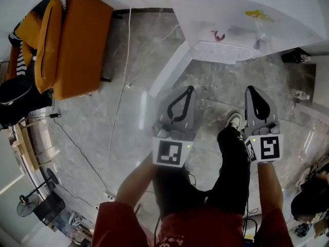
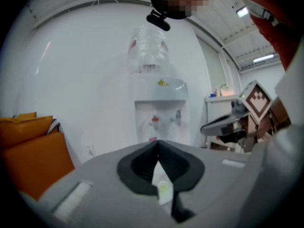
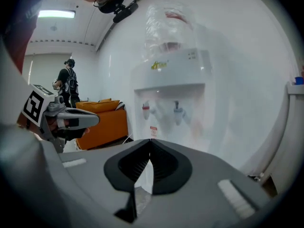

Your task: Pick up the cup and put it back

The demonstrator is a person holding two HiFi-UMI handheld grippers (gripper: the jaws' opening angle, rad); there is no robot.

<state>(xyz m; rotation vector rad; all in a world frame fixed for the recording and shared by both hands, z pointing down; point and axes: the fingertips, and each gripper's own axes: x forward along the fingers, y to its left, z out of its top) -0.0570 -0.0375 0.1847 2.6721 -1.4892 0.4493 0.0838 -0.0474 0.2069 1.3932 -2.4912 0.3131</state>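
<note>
We're holding the left gripper [image 1: 189, 89] and right gripper [image 1: 251, 89] pinched shut on nothing, facing the water dispenser [image 3: 171, 94] (no cup visible anywhere). Reaching in shut, we'd probably knock it over.

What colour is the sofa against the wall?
Orange. The sofa shows best in the head view.

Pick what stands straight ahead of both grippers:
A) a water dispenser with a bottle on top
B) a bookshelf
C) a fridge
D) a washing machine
A: both gripper views look over the jaws at a white water dispenser with two taps and a clear upturned bottle on top.
</note>
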